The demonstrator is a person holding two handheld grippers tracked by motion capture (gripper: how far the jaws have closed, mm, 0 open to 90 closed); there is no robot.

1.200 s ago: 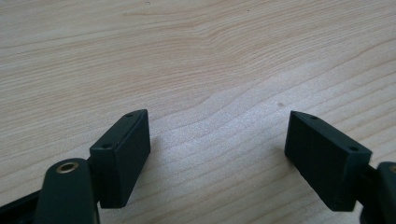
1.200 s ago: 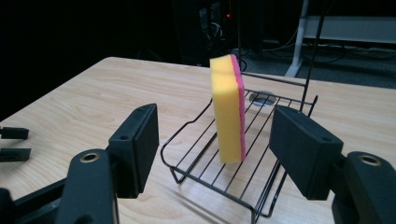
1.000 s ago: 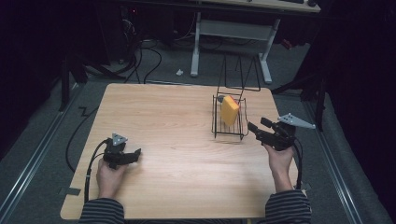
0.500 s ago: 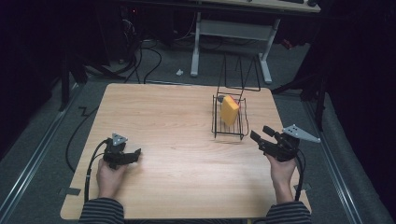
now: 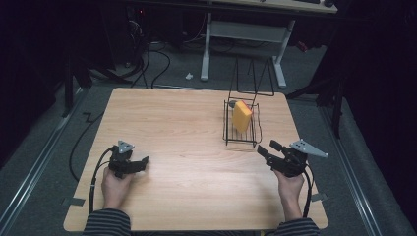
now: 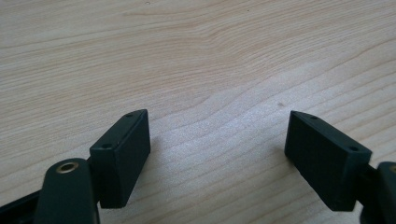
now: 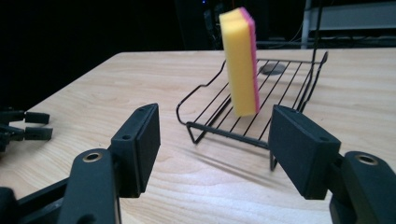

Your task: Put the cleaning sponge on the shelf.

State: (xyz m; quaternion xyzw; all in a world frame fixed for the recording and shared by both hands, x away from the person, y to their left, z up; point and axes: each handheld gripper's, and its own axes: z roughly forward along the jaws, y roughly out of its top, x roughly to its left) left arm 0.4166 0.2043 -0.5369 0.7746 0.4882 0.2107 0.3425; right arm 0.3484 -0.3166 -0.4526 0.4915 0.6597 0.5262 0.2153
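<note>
A small grey thing (image 7: 272, 69) on the wire rack (image 7: 210, 116) is half hidden behind the sponge (image 7: 239, 60).

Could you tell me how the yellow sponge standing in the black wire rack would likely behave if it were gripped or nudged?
The yellow foam sponge with a pink scouring face looks soft, so it would probably compress under pressure and weigh little. It stands on a narrow edge, tilted, on the black wire rack, so a sideways nudge could easily tip it over.

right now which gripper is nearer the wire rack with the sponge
The right gripper; it sits just in front of the wire rack, while the left gripper rests far across the table.
</note>
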